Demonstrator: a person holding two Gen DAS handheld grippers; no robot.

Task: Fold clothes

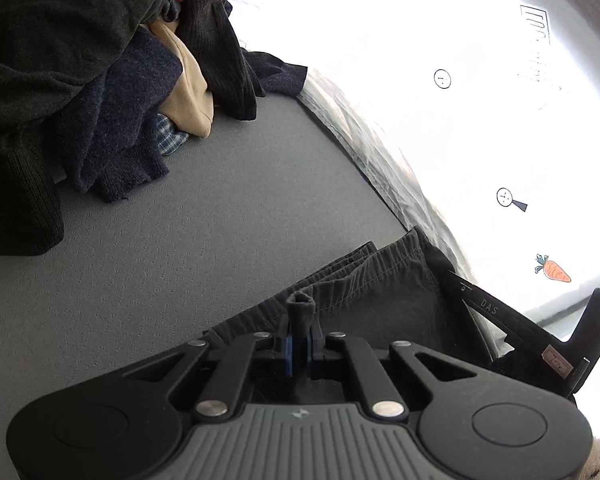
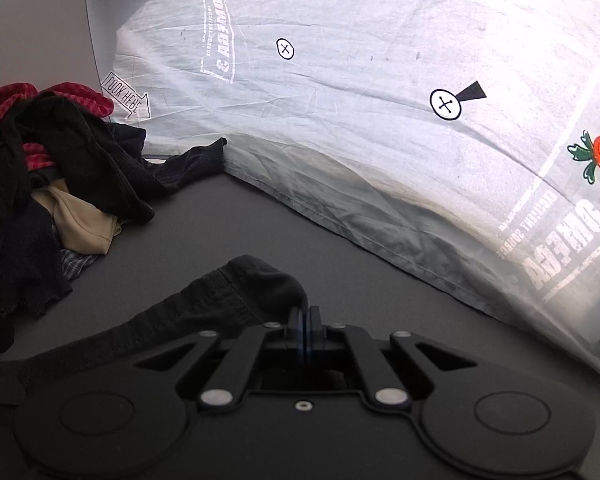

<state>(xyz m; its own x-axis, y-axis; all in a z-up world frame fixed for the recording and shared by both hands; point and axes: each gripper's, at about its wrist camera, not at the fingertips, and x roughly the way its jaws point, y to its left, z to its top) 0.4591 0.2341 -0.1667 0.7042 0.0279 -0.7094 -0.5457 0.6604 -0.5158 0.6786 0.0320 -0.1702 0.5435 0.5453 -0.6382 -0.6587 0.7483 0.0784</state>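
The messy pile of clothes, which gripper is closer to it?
Left, I think. The pile of clothes looms large just ahead of the left gripper. From the right gripper it sits farther off to the side. Both hold the dark shorts.

I see a flat grey matte tabletop (image 2: 260,216), and behind it a backlit white sheet printed with orange carrots (image 2: 380,140).

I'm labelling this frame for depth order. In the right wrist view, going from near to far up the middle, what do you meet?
right gripper → dark garment pinched in it → bare grey surface → hem of the printed white sheet → circled X mark on the sheet
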